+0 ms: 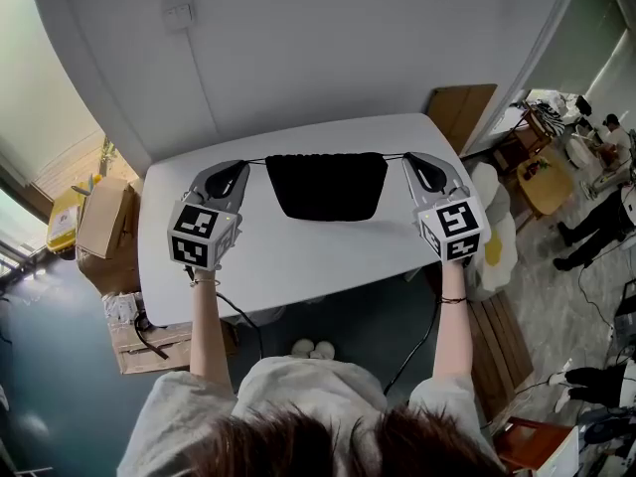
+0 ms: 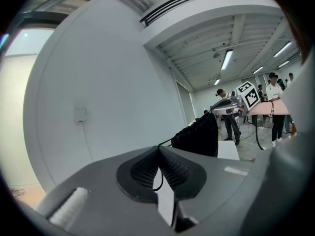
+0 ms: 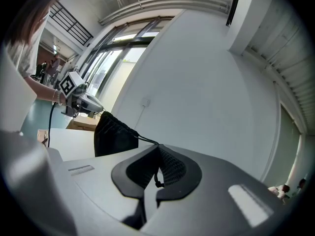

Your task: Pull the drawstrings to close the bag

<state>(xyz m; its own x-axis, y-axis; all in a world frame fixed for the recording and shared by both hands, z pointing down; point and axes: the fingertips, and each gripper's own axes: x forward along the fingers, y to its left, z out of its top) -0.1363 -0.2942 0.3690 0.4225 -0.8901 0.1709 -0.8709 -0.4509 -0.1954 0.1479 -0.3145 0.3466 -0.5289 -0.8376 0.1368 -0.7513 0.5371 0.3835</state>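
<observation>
The black bag (image 1: pixel 326 185) hangs over the white desk (image 1: pixel 298 256), strung between both grippers, its top edge pulled straight and bunched. What it holds cannot be seen. At the bag's 9 o'clock, the left gripper (image 1: pixel 241 167) has its fingers closed on the left drawstring (image 1: pixel 256 162). At 3 o'clock, the right gripper (image 1: pixel 407 159) has its fingers pinched on the right drawstring (image 1: pixel 395 155), with a knotted cord end dangling between them. Both cords run taut.
</observation>
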